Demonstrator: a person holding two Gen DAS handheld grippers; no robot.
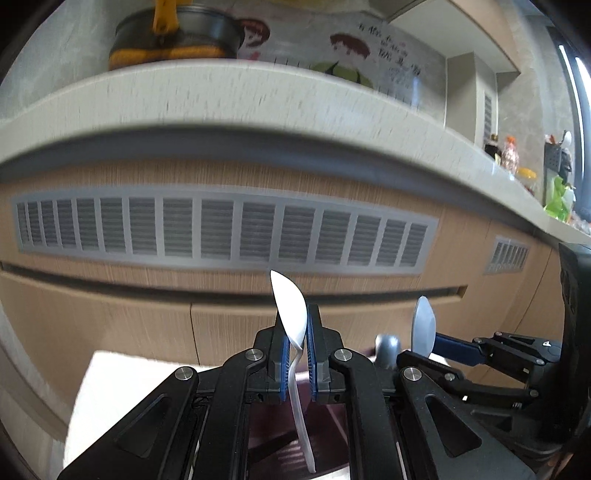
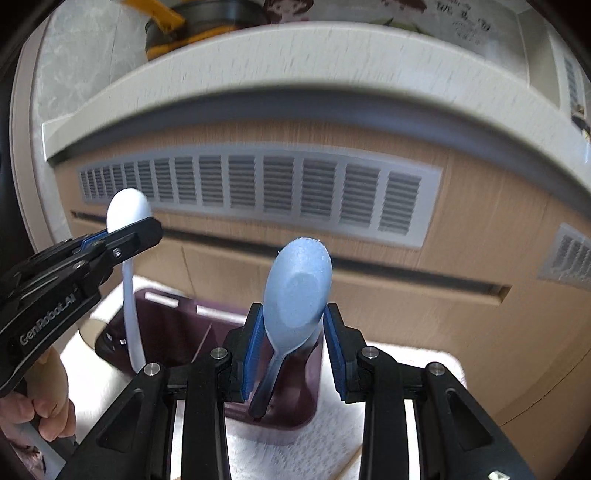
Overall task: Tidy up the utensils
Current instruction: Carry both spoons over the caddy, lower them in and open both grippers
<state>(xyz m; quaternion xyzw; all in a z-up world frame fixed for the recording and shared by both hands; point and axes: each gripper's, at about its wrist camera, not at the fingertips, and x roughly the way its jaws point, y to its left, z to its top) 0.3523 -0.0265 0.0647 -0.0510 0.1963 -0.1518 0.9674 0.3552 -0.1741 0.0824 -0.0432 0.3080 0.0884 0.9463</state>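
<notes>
My left gripper is shut on a white plastic spoon, held upright by its neck, bowl up, handle hanging down toward a dark maroon utensil holder. In the right wrist view the same gripper and white spoon appear at left. My right gripper stands open around a blue spoon, whose handle stands in the maroon holder; the pads sit beside the bowl, apart on the right side. The blue spoon also shows in the left wrist view.
The holder stands on a white paper towel. Behind is a wooden cabinet front with grey vent grilles under a pale countertop. A pot sits on the counter, and jars and a knife block at right.
</notes>
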